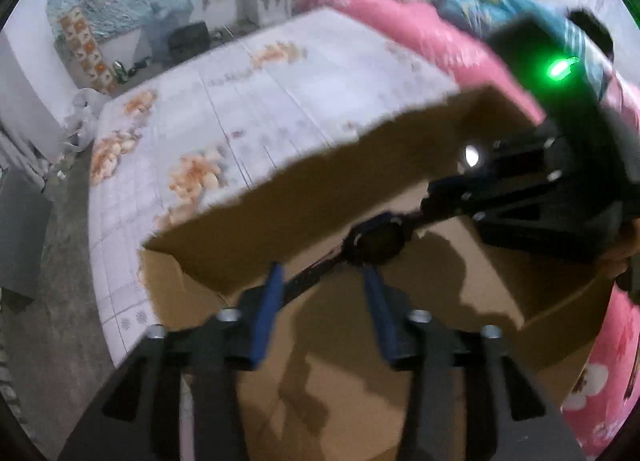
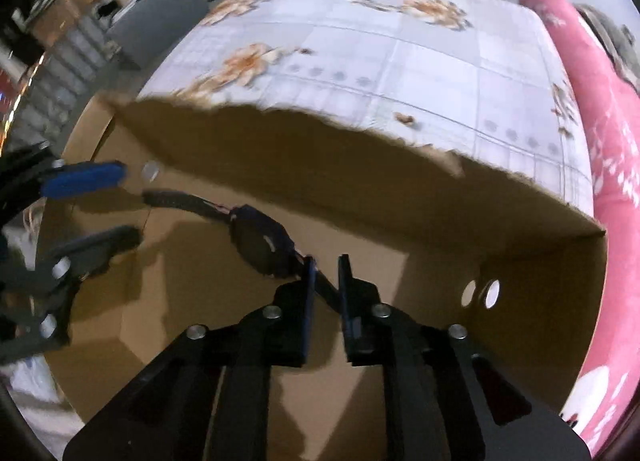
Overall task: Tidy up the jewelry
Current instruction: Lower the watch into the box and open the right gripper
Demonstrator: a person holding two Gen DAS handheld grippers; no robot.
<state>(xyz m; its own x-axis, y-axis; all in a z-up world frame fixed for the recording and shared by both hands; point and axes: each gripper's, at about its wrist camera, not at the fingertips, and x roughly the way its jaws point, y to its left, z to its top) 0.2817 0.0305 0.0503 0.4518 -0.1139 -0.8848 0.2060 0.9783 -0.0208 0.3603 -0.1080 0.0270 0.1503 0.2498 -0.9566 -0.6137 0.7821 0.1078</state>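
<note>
Watch (image 2: 260, 243) suspended over open cardboard box (image 2: 540, 261), both tongs at its strap ends.

Right tongs (image 2: 326, 261): jaws narrow, one strap end seen between the blue pads; pad contact cannot be confirmed due to blur. Left tongs (image 1: 322, 277): jaws set moderately wide, the other strap end seen passing between the pads (image 1: 272, 285), no pressing visible. Watch is dark, round-faced, held inside the box above its floor, between the two tongs. Box has a torn top edge and two round holes (image 2: 482, 295) in one wall. Box is set on a surface (image 2: 400, 53) covered with a pale floral cloth; pink bedding (image 2: 612, 133) lies beside it. No legible writing or brand is seen anywhere; a green light (image 1: 560, 67) is lit on the right unit.
</note>
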